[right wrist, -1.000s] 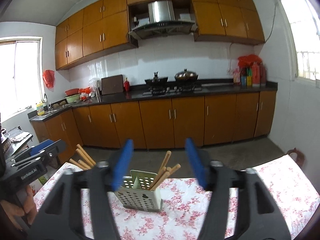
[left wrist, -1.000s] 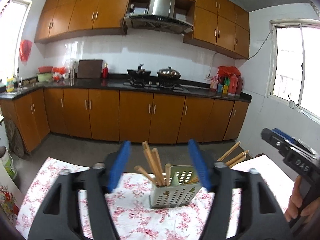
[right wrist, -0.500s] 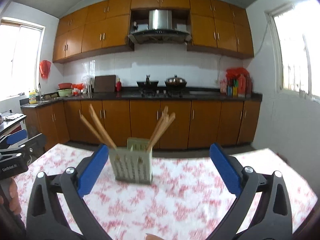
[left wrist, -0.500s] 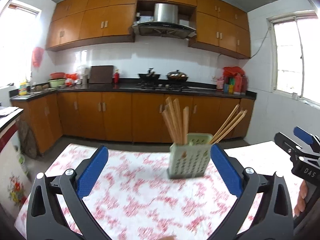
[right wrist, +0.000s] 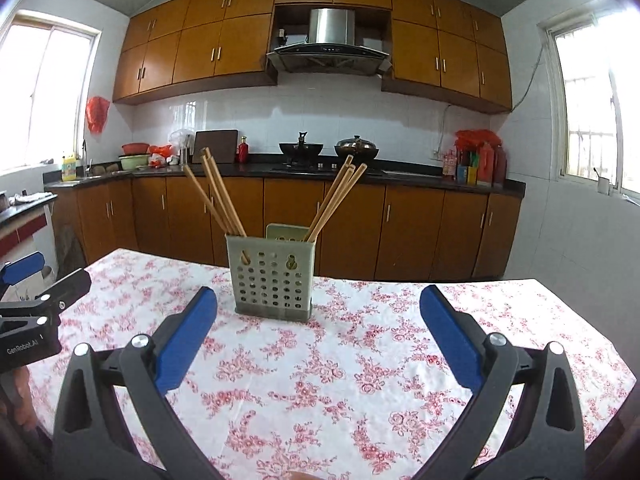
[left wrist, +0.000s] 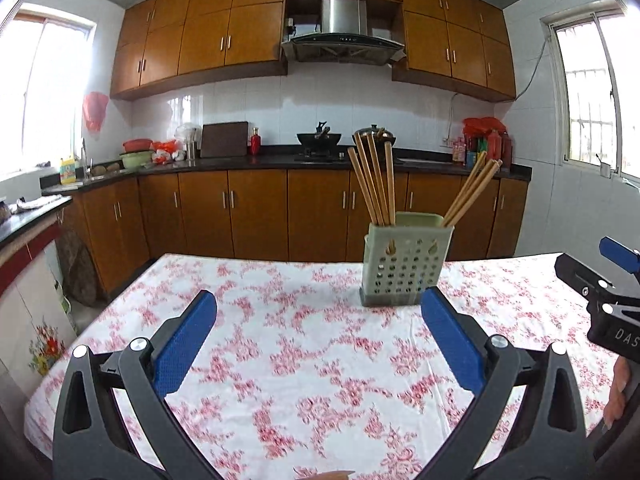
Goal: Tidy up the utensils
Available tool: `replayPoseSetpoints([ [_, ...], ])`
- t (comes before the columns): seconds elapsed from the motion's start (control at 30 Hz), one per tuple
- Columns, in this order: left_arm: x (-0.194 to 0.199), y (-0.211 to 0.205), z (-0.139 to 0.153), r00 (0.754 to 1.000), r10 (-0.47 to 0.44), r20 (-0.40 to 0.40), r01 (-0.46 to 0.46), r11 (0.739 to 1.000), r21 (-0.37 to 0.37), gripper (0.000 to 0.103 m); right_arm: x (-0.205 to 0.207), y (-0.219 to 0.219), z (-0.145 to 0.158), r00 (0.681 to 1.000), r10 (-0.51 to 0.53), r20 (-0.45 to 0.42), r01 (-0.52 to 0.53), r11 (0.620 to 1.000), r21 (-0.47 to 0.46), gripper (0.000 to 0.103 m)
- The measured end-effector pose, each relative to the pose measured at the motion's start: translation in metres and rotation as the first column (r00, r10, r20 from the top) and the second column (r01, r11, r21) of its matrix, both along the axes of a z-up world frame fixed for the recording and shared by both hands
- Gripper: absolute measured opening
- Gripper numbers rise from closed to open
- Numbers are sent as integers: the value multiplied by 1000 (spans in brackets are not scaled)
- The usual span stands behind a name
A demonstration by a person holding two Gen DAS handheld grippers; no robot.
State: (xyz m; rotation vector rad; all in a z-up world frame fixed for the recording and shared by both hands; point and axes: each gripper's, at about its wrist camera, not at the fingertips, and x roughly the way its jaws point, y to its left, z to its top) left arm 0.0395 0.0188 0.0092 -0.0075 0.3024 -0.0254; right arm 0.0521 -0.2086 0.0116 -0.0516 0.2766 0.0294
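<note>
Left gripper [left wrist: 318, 312] and right gripper [right wrist: 318, 312], both spread wide and empty, point slightly downward toward the chopstick holder [right wrist: 273, 278]; holding hands are mostly cropped.

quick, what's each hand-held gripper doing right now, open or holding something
Left hand-held gripper: open, blue pads wide apart, holding nothing.
Right hand-held gripper: open, blue pads wide apart, holding nothing.

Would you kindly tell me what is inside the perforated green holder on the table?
The perforated holder contains wooden chopsticks in two bunches, one leaning left, one leaning right. Their lower ends are mostly hidden behind its walls, so nothing else inside can be confirmed.
</note>
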Motion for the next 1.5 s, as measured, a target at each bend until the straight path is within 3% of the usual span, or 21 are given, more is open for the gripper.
replayPoseSetpoints([
  [0.5,-10,-12,-14,1000,-15,-26,16,1000,4,101,-8,-10,-30,998,-8,-65,11,999,38,99],
  [1.5,-14,-13,-16,999,-17,-34,17,1000,3,101,-10,-12,-31,998,-13,-54,15,999,37,99],
])
